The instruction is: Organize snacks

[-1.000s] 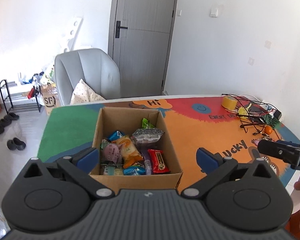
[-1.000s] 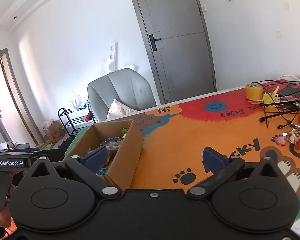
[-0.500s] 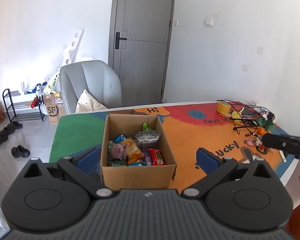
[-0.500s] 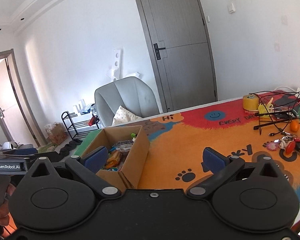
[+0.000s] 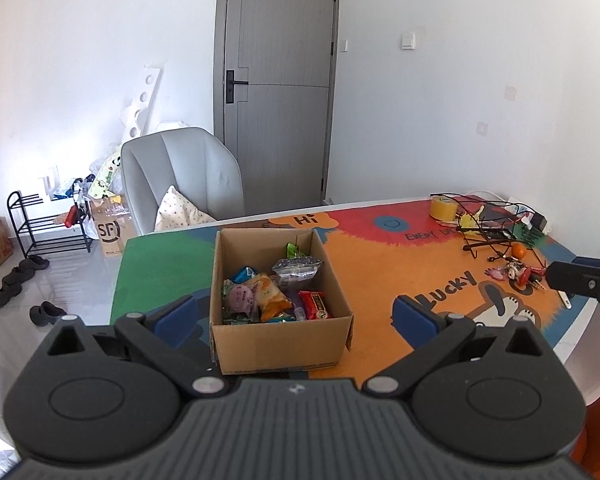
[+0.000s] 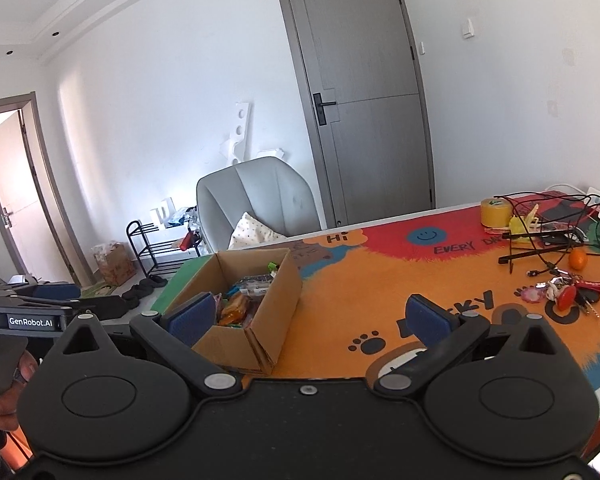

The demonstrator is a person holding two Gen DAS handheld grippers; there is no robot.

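So the snacks (image 5: 278, 292) are a jumble of crinkly plastic wrappers: a red packet, an orange-yellow pouch, a pinkish round one, a clear bag with dark stuff in it, a bit of green and blue poking up. They all sit inside a plain brown cardboard box (image 5: 280, 344), open top, square-ish, with corrugated edges and a seam showing on the near corner in the right wrist view (image 6: 256, 344).

The box stands on the counter (image 5: 380, 280), which is covered with a fuzzy-looking mat in loud colours: orange middle, green patch on the left, red at the back, paw prints and lettering printed on it.

The left tool (image 5: 296, 318) is spread wide with nothing in it, blue rubbery pads on matte black plastic arms. The box sits right between its two fingers from that camera's angle, just ahead of them, not touching as far as I can tell. The right tool (image 6: 320, 318) is also wide open and empty; the box is off toward its left finger, whose pad overlaps the box's near corner in view, but I can't tell if there's contact.

Further out on the right end of the counter there's a roll of yellow tape (image 6: 495, 212), a tangle of thin black wire (image 6: 540, 236), a small orange fruit (image 6: 578, 259) and a bunch of keys (image 6: 568, 294). Behind the counter is a grey padded chair (image 5: 180, 180) with a dotted cushion, then a grey door (image 5: 278, 88).
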